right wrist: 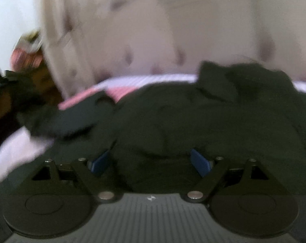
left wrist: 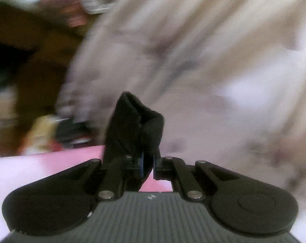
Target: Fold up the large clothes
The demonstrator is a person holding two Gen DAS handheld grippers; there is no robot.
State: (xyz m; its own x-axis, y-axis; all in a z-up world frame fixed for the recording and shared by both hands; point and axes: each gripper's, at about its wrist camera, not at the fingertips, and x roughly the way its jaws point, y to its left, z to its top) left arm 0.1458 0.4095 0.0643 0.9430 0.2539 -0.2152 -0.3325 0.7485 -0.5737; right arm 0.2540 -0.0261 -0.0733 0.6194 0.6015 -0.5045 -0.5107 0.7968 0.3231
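A pale floral fabric [right wrist: 173, 30], blurred by motion, fills the upper part of both wrist views, hanging or lying behind everything else. Below it runs a pink surface [right wrist: 120, 92] with fine stripes, seen plain pink at the lower left of the left wrist view; whether it is a bed or a covered table cannot be told. On that surface lies the dark garment [right wrist: 193, 117], a large, rumpled black piece spread across most of the right wrist view, one part trailing off to the left over the pink edge.

The right gripper [right wrist: 153, 162] stands with its blue-padded fingers [right wrist: 200, 162] spread wide, released, the garment's cloth bulging up between them without being pinched. The left gripper [left wrist: 147, 165] is clenched on a bunched fold of the dark garment, which sticks up in a dark peak above the closed fingers.

At the left of both views is blurred brown and red clutter; no container can be made out.
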